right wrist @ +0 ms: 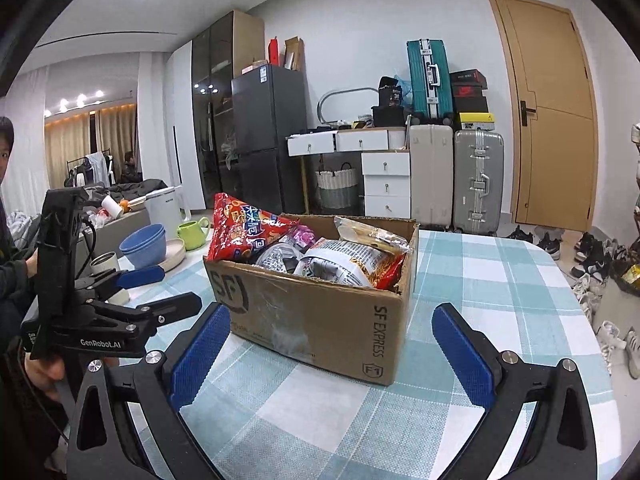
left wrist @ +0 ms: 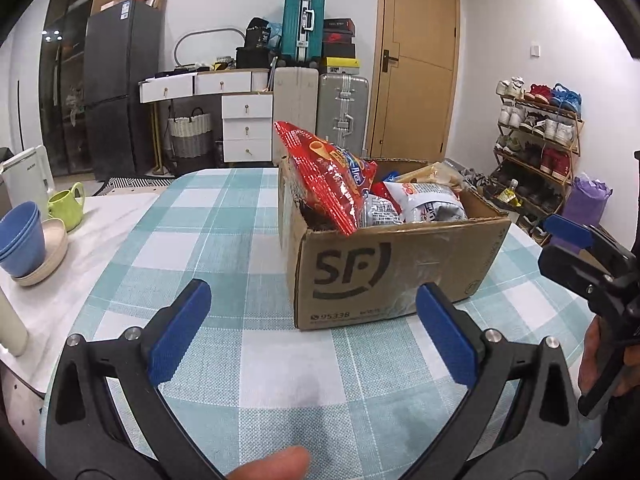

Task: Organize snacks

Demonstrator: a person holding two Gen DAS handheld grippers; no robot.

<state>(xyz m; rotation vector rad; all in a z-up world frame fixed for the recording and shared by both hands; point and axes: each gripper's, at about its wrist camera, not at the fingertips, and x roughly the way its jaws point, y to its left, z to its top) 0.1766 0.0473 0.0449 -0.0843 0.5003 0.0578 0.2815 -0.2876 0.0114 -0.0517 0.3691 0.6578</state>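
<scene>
While both stood spread wide and empty over the checked worktop (left wrist: 224, 216), the left hand-held gripper (left wrist: 312, 336) faced the brown cardboard SF box (left wrist: 400, 272) ahead and slightly right. The tall red crinkled snack bag (left wrist: 324, 176) leaned at its near-left corner, likely nearer this one; the right hand-held gripper (right wrist: 332, 352) faced the box's corner.

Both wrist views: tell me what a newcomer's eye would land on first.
A brown cardboard box stuffed with snack bags stands in the middle of the checked tablecloth. A big red snack bag sticks up out of its left end, highest of all. Nearest the cameras, the left gripper and right gripper hold their blue fingers wide apart, empty, short of the box.
</scene>
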